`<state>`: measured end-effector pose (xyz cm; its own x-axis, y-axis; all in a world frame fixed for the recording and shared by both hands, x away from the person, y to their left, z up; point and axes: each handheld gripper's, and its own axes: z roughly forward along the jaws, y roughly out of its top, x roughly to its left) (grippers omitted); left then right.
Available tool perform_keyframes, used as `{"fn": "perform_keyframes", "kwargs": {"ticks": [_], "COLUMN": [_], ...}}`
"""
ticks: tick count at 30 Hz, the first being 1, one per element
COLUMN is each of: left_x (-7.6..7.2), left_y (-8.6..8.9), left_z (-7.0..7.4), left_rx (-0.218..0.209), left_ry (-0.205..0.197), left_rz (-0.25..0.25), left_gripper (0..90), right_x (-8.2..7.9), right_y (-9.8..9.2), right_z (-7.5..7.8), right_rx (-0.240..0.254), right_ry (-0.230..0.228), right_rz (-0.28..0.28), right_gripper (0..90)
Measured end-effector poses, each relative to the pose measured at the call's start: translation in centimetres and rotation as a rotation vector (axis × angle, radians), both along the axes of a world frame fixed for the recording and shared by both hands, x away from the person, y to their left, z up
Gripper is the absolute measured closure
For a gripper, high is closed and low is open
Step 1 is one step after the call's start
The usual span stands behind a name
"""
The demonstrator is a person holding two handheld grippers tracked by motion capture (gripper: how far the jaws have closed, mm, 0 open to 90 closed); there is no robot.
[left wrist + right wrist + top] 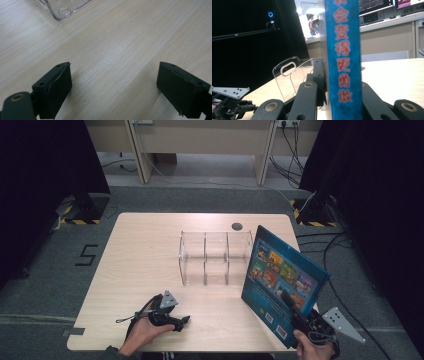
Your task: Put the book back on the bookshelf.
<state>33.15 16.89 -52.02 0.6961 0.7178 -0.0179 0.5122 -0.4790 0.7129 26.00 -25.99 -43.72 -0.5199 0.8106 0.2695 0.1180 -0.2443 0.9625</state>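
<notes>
**Blue book held upright at the surface's near right corner**

The right hand-held gripper (289, 301) is clamped on a blue book (282, 282), its jaws pressed against the two covers near the book's lower edge. The book stands tilted on edge over the near right corner of the surface (140, 255), its back cover with small coloured pictures facing the high view. In the right gripper view the spine (342, 57) with red characters rises straight up between the jaws.

A clear plastic organizer (215, 257) with three compartments stands near the middle of the surface, just beside the book's left edge; whether they touch cannot be told.

The left hand-held gripper (182, 321) lies low at the near edge of the surface, left of centre, well apart from the book. Its jaws stand apart with nothing between them, only bare wood showing in the left gripper view, with a corner of the organizer (62, 10) farther off.
</notes>
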Motion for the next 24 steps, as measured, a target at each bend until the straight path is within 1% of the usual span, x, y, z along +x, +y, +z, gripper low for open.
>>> {"fn": "perform_keyframes", "kwargs": {"ticks": [6,9,13,15,19,20,24], "left_x": [0.0,0.0,0.0,0.0,0.0,0.0,0.0], "left_y": [0.0,0.0,0.0,0.0,0.0,0.0,0.0], "left_z": [0.0,0.0,0.0,0.0,0.0,0.0,0.0], "left_rx": [-0.001,-0.001,-0.001,-0.001,-0.001,-0.001,-0.001], "left_ry": [0.0,-0.001,-0.001,-0.001,-0.001,-0.001,-0.001], "left_rz": [0.0,0.001,0.0,0.0,0.0,0.0,0.0], "left_gripper": [11.9,11.9,11.9,11.9,11.9,11.9,11.9], "right_x": [0.6,1.1,2.1,2.6,3.5,3.9,4.9], "right_y": [0.3,0.6,1.4,1.7,2.5,2.7,3.3], "right_z": [0.5,0.8,1.4,1.5,1.8,1.9,2.2], "right_rx": [0.014,0.01,0.012,0.009,0.005,0.0,-0.009], "right_ry": [-0.006,-0.018,-0.028,-0.036,-0.037,-0.045,-0.055], "right_rz": [-0.004,-0.008,-0.013,-0.017,-0.022,-0.023,-0.034], "right_gripper": [81.4,81.3,81.3,81.3,81.3,81.3,81.2]}}
